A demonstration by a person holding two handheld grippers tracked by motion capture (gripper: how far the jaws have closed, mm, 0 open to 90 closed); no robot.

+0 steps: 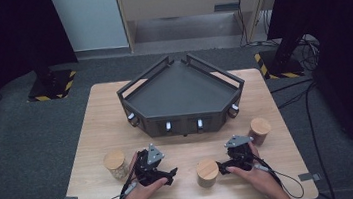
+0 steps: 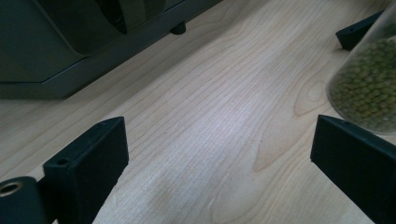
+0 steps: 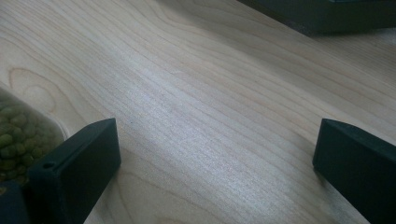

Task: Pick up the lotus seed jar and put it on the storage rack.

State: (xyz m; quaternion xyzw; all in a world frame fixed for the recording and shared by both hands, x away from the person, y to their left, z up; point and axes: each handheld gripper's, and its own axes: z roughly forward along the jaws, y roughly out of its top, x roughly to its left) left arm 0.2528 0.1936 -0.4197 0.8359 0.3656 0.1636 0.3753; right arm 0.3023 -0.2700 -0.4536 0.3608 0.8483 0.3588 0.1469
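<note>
Seen from the high view: a pale wooden table with a dark angular tray at upper centre, and three wooden-lidded jars along the lower half. Left gripper at lower centre-left, held by a hand coming up from the bottom edge, jaws pointing right toward the middle jar and standing apart with nothing between them. Right gripper at lower centre-right, in the other hand, jaws facing left at the same jar, likewise spread and empty. Middle jar standing upright between the two grippers, just beside both sets of tips; contact not clear. Left jar standing at the left of the left gripper, close by; right jar up and right of the right gripper, near its grey plate. In the left gripper view: black jaws wide, bare wood between, the green-filled jar at the right edge beside the right jaw. In the right gripper view: jaws wide, the same green contents at the left edge behind the left jaw.
</note>
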